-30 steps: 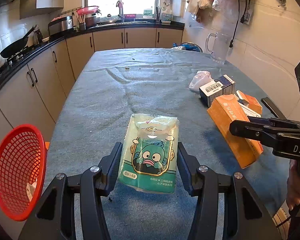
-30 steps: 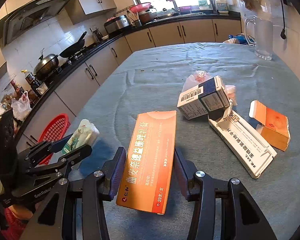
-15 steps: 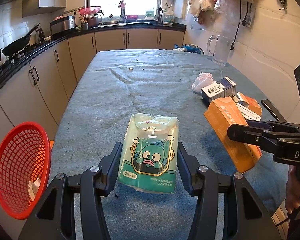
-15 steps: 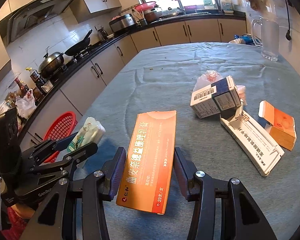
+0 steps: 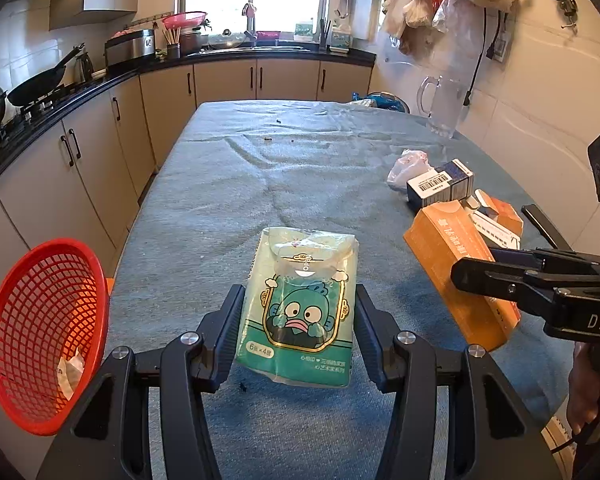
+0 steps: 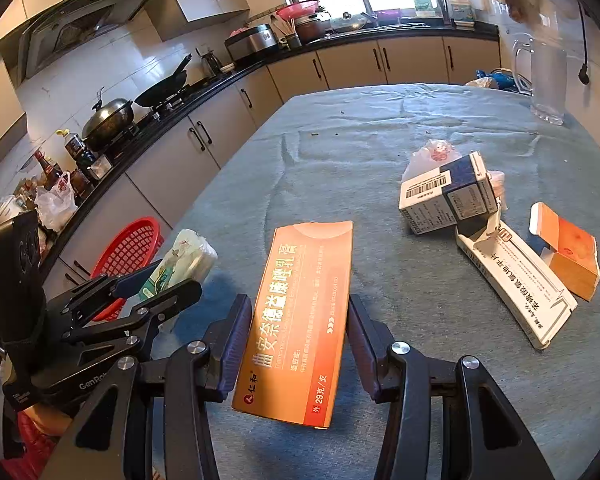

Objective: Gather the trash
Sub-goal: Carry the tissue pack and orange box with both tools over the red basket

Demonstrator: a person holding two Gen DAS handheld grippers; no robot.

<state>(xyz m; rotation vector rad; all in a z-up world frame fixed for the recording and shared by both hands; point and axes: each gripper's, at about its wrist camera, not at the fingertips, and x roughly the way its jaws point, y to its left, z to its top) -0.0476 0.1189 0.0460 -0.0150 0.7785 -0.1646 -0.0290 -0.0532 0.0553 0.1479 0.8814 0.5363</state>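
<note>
My left gripper [image 5: 299, 300] is shut on a green tissue pack [image 5: 300, 304] with a cartoon fish, held above the grey-blue table [image 5: 292, 184]. The pack also shows in the right wrist view [image 6: 182, 260]. My right gripper [image 6: 298, 312] is shut on a long orange box [image 6: 300, 320], also seen in the left wrist view [image 5: 460, 276] at the right. A red mesh basket [image 5: 44, 332] sits off the table's left edge, with a scrap of paper inside; the right wrist view shows it [image 6: 128, 252] behind the left gripper.
On the table to the right lie a blue-white barcode box [image 6: 444, 196], a long white box [image 6: 516, 280], a small open orange box [image 6: 568, 256] and a crumpled plastic wrapper [image 6: 428, 156]. A clear jug [image 6: 548, 80] stands at the far right. Kitchen counters run along the left.
Both grippers, still holding their items, have drifted a little left and back; the basket looks slightly nearer to the left gripper and the boxes on the table have shifted right in view.
</note>
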